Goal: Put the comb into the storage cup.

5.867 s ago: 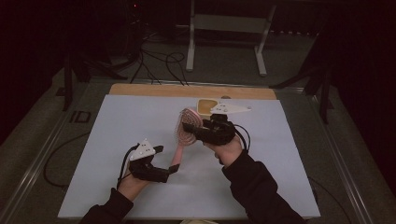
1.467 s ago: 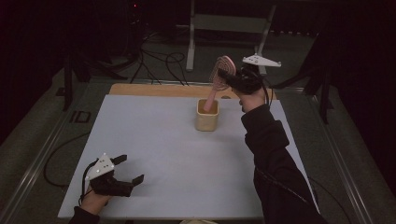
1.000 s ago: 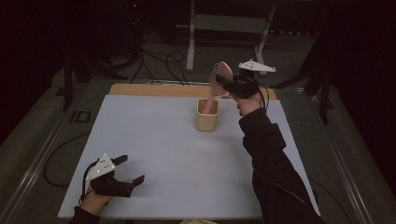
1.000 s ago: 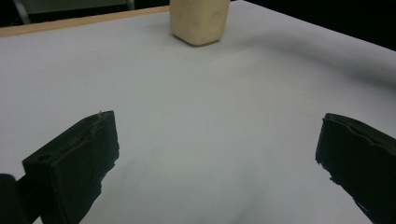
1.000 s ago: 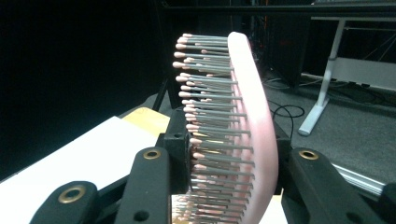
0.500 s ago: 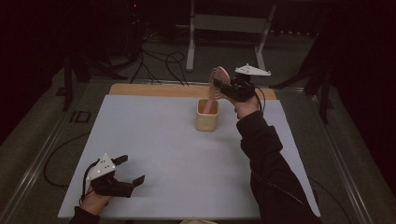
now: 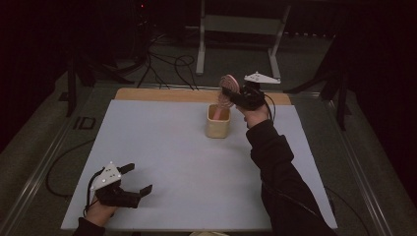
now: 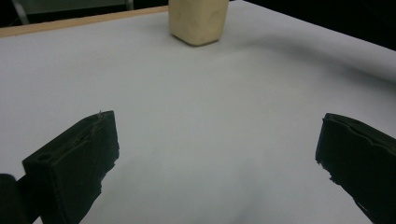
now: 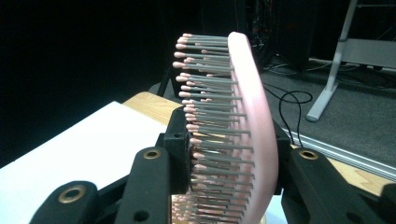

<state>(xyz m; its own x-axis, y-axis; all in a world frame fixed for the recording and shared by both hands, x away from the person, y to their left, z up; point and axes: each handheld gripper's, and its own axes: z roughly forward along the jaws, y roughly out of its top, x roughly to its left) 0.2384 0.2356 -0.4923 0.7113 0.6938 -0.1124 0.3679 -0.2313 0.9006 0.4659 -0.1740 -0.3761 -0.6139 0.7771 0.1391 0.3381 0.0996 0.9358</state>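
1. Pink plastic, the hairbrush (image 7: 228, 88) is pinched between the jaws of the right gripper (image 7: 241, 97); in the right gripper view the brush (image 9: 233, 126) stands upright, its grey pink-tipped bristles pointing to that view's left, one jaw pressing on the bristle side and the other on the smooth back.
2. Seen from the high view, the brush head rises above the cream cup (image 7: 218, 121), and its lower end dips into the cup's mouth; whether it touches the cup's wall or bottom I cannot tell.
3. The cup stands upright on the white table top (image 7: 172, 142), towards the far edge and a little right of centre, just in front of the bare wooden strip (image 7: 162, 94) along the far side.
4. The left gripper (image 7: 133, 182) lies low at the near left corner of the table, well apart from the cup; its jaws are spread wide with nothing between them.
5. In the left gripper view the cup (image 8: 198, 21) shows far off beyond the two parted jaws; bare white surface lies between them.
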